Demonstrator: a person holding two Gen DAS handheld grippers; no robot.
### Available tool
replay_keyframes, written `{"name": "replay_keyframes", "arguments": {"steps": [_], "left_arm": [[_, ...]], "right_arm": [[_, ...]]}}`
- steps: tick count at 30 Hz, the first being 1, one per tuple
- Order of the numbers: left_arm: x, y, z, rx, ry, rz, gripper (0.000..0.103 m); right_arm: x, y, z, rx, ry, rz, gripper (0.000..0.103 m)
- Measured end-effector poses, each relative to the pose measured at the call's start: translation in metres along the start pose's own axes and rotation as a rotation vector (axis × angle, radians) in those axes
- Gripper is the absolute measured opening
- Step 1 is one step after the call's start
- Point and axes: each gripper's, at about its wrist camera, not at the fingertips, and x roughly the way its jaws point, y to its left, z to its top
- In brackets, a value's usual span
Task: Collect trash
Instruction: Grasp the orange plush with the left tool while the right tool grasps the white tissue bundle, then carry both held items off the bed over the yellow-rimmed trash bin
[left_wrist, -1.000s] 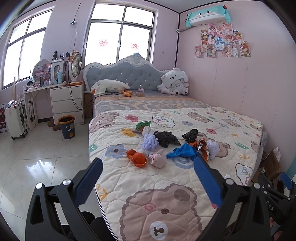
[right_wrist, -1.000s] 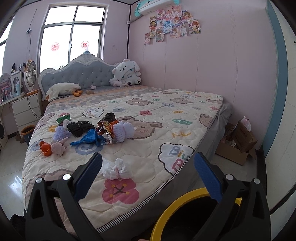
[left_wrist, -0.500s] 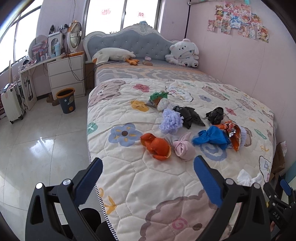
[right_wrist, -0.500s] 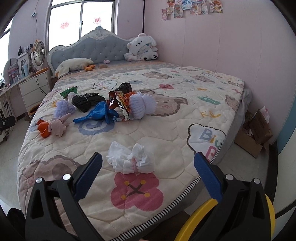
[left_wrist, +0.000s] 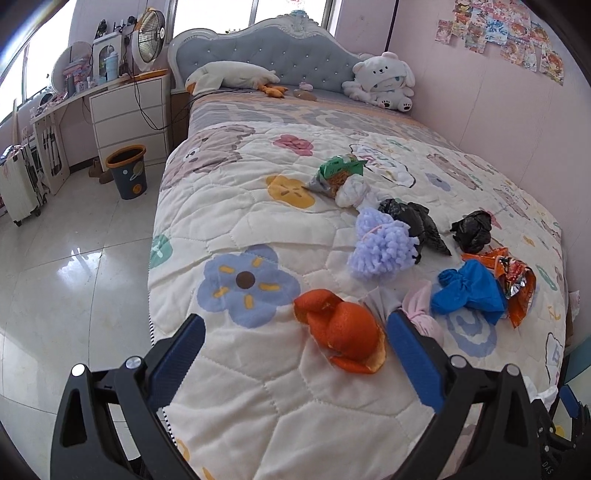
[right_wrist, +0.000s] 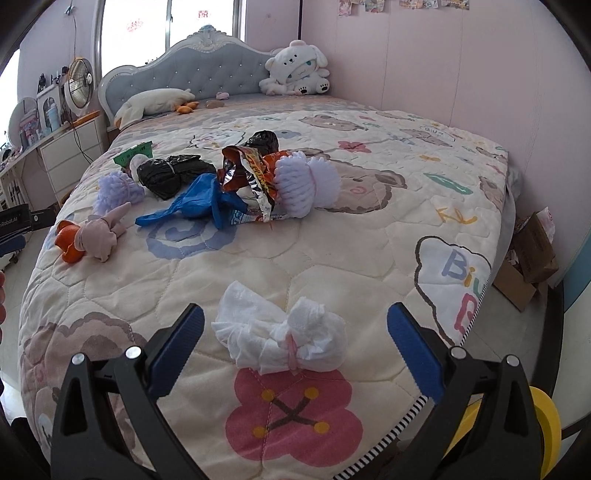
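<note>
A bed with a cartoon quilt (right_wrist: 369, 240) holds a white tied bundle (right_wrist: 280, 341) near its foot edge, orange peel (left_wrist: 341, 328), blue bag (left_wrist: 469, 291), snack wrapper (right_wrist: 251, 173) mid-quilt

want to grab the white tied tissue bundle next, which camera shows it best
The right wrist view: the white tied tissue bundle lies whole and close on the flower-print quilt, between the open right tongs. The left wrist view shows only a white scrap at the far edge, too small to be sure.

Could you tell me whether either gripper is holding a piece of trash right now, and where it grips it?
Nothing is held. The left gripper is open near the orange peel; the right gripper is open around the white wad.
</note>
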Motion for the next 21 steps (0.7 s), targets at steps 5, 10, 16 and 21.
{"name": "replay_keyframes", "arguments": {"steps": [5,10,16,21], "left_arm": [[0.017,-0.001,0.0,0.005,0.023,-0.011,0.095],[0.025,-0.003,-0.004,0.019,0.025,-0.039,0.094],[0.032,-0.012,-0.004,0.046,0.024,-0.089,0.066],[0.033,-0.021,-0.005,0.061,0.022,-0.14,0.041]], "right_arm": [[0.012,0.002,0.002,0.007,0.027,0.019,0.095],[0.021,0.007,0.001,0.0,0.045,0.021,0.095],[0.025,0.011,-0.001,-0.001,0.048,0.017,0.083],[0.031,0.01,-0.003,-0.007,0.061,0.001,0.061]]}}
